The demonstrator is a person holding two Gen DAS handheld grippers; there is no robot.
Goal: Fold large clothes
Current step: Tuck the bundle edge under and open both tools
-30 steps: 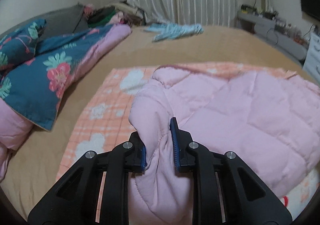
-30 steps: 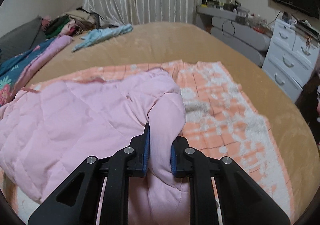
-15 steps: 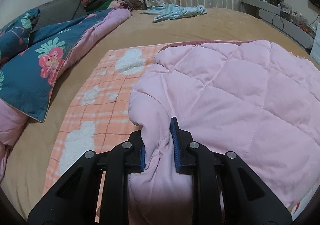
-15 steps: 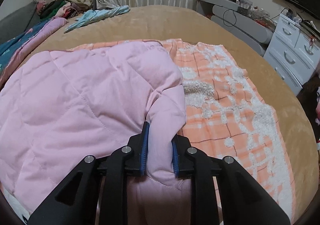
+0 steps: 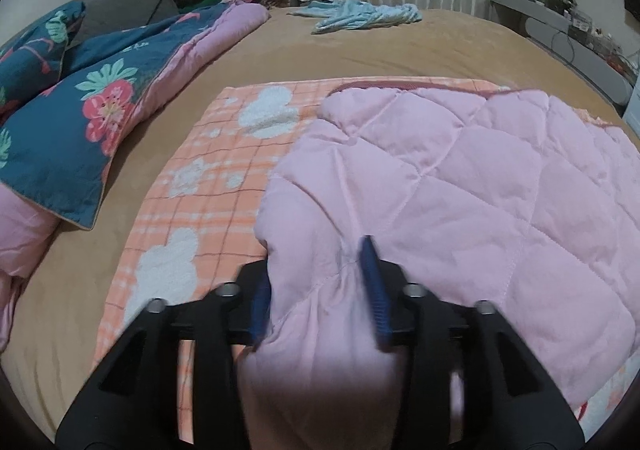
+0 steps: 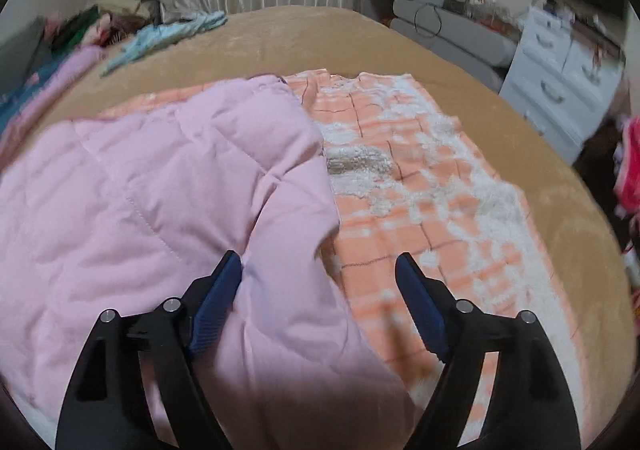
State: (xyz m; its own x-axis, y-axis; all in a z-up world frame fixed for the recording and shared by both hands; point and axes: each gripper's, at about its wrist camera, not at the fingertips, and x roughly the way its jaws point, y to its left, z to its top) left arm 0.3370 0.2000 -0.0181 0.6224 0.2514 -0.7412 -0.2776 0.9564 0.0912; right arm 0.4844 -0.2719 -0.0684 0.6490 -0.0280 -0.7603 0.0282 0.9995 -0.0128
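Observation:
A pink quilted garment (image 5: 460, 185) lies folded over an orange checked blanket (image 5: 224, 177) with white fleecy patches on the bed. My left gripper (image 5: 316, 282) has its jaws partly apart, with a fold of the pink garment still between the blue pads (image 5: 374, 282). In the right wrist view the pink garment (image 6: 160, 185) covers the left side and the orange blanket (image 6: 424, 177) shows on the right. My right gripper (image 6: 320, 270) is wide open over the garment's right edge, holding nothing.
A tan bedspread (image 5: 360, 45) covers the bed. A blue floral duvet (image 5: 80, 105) lies at the left. A light blue cloth (image 5: 360, 13) lies at the far side. White drawers (image 6: 560, 73) and a grey shelf (image 6: 440, 25) stand to the right. Curtains hang behind.
Both grippers lowered the pink garment flat onto the orange blanket. The right gripper has opened wide and let go; the left gripper's jaws have spread apart around the fold.

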